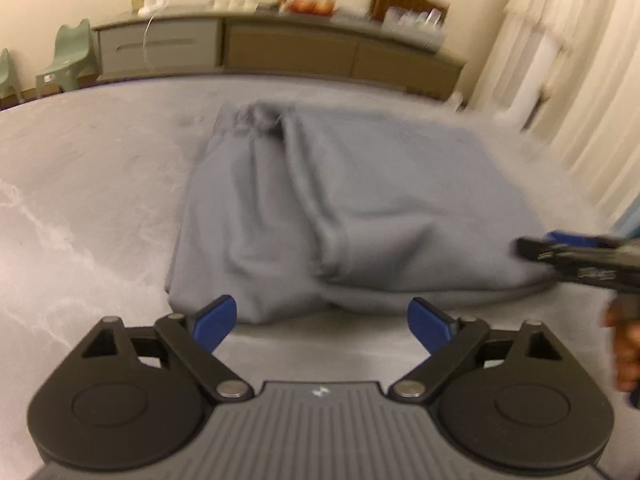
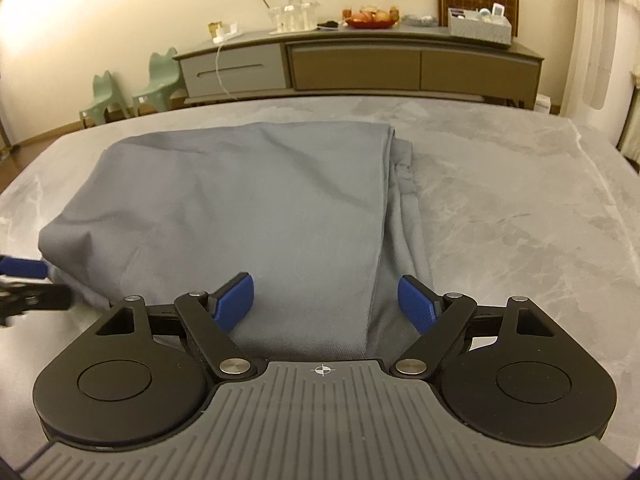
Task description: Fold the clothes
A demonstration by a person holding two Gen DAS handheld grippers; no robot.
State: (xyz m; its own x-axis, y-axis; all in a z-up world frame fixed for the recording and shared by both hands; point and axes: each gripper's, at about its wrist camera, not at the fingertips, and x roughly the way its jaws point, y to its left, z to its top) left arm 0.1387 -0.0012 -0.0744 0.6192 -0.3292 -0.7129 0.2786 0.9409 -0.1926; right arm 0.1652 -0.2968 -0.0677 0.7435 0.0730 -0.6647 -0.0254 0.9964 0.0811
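Left claw (image 1: 322,322) spread wide, blue pads (image 1: 214,322) apart over bare bench, nothing between them, just short of the near hem of the grey garment (image 1: 340,208). Right claw (image 2: 326,302) also released, blue pads (image 2: 236,298) wide apart, hovering over the near end of the same garment (image 2: 248,208); fabric shows between the pads but they do not press it. Each claw shows in the other's view: right claw (image 1: 536,250) at the right edge of the left wrist view, at the garment's right corner, contact unclear, with a hand (image 1: 626,352) on its handle; left claw (image 2: 30,276) at the left edge of the right wrist view, just beside the garment's left corner. Garment lies folded on the grey marbled bench (image 2: 520,208), roughly in the middle, a top layer lapped over with a long fold edge running near to far, bunched fabric at the far end in the left wrist view. Left wrist view is motion-blurred. Beyond the bench: two pale green child chairs (image 2: 136,90) on the left, a long low sideboard (image 2: 360,64) against the wall with glassware, a fruit bowl (image 2: 370,18) and a grey organiser box (image 2: 480,26) on top. Light curtains (image 1: 568,80) at far right.
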